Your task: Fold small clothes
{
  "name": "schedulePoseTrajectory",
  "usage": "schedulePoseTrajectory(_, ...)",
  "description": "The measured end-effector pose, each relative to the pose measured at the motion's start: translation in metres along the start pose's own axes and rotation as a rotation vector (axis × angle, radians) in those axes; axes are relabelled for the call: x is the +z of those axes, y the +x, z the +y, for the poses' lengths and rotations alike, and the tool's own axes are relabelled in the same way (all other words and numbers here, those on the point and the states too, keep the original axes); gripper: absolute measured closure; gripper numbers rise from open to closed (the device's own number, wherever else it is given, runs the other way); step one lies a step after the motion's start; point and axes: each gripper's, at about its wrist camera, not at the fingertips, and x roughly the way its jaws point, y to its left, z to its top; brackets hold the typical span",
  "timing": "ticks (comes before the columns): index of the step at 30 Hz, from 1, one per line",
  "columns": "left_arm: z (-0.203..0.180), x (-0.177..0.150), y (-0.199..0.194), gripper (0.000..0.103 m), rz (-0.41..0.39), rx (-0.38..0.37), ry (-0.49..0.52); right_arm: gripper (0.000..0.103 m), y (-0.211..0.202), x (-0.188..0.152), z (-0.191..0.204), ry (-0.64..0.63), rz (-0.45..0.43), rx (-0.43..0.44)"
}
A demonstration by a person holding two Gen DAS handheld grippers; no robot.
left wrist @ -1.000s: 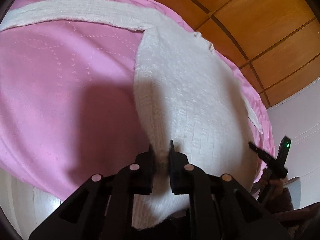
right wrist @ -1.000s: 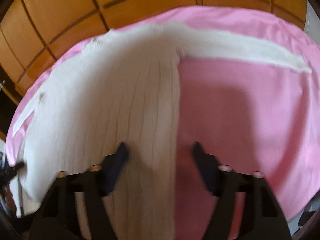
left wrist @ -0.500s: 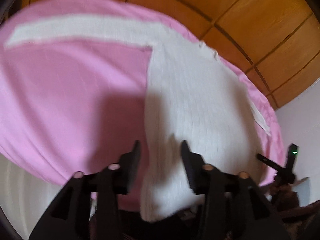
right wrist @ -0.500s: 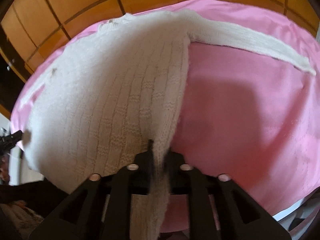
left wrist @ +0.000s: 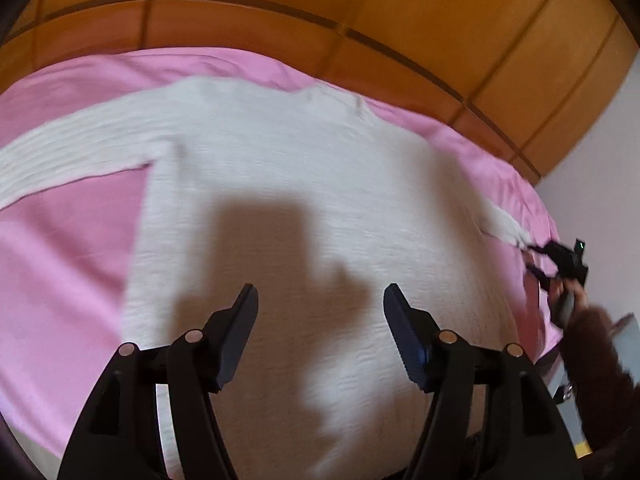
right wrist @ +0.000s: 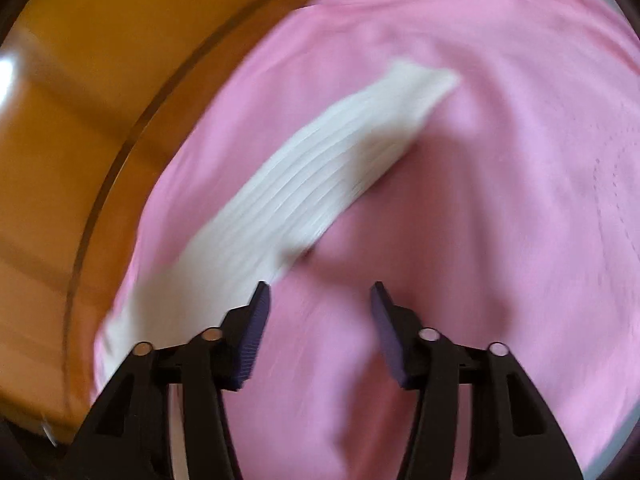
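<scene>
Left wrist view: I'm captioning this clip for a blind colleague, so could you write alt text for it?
A white knit sweater lies spread flat on a pink bedsheet, one sleeve stretched out to the left. The open left gripper hovers over its lower body, holding nothing. At the far right, the right gripper is by the other sleeve; a wooden headboard runs behind.

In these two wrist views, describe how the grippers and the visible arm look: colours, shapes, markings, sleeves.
Left gripper: black angular frame, round silver rivets, flat dark ribbed pads. Right gripper: same frame, purplish-blue ribbed pads; seen from the left wrist, it carries a small green light. The holding arm wears a fuzzy brown sleeve.
</scene>
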Motion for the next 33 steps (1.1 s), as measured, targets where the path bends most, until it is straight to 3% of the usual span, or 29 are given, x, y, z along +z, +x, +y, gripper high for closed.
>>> schedulePoseTrajectory(3,-0.011,0.005,0.018,0.037,0.048,-0.007,0.017,0.056,0.018,0.031,-0.014,0.083,-0.031,-0.023)
schedulePoseTrajectory(6,-0.017,0.009,0.034,0.036,0.081,0.004,0.021,0.056,0.034,0.054,-0.013,0.077,-0.036,-0.048)
schedulePoseTrajectory(7,-0.017,0.011,0.039,0.036,0.088,0.005,0.019,0.064,0.037,0.06,-0.011,0.074,-0.036,-0.062)
schedulePoseTrajectory(8,-0.018,0.012,0.042,0.035,0.091,0.009,0.018,0.085,0.04,0.064,-0.007,0.06,-0.034,-0.088)
schedulePoseTrajectory(9,-0.019,0.013,0.045,0.032,0.093,0.018,0.017,0.097,0.043,0.067,-0.001,0.031,-0.031,-0.118)
schedulePoseTrajectory(11,-0.021,0.016,0.051,0.031,0.094,0.018,0.018,0.097,0.039,0.067,0.014,-0.025,-0.043,-0.131)
schedulePoseTrajectory(16,-0.019,0.02,0.06,0.027,0.104,0.003,0.012,0.097,0.009,0.05,0.101,-0.276,-0.08,0.009)
schedulePoseTrajectory(22,-0.01,0.027,0.06,0.028,0.088,-0.051,-0.047,0.097,-0.008,-0.04,0.24,-0.58,0.002,0.253)
schedulePoseTrajectory(30,0.015,0.042,0.055,0.028,0.06,-0.098,-0.137,0.097,0.016,-0.217,0.373,-0.885,0.228,0.447)
schedulePoseTrajectory(31,0.02,0.044,0.054,0.028,0.053,-0.099,-0.156,0.094,0.018,-0.233,0.38,-0.907,0.258,0.468)
schedulePoseTrajectory(32,0.023,0.046,0.054,0.028,0.049,-0.099,-0.165,0.072,0.018,-0.246,0.385,-0.924,0.289,0.488)
schedulePoseTrajectory(33,0.027,0.048,0.054,0.028,0.046,-0.103,-0.179,0.058,0.015,-0.257,0.389,-0.939,0.3,0.494)
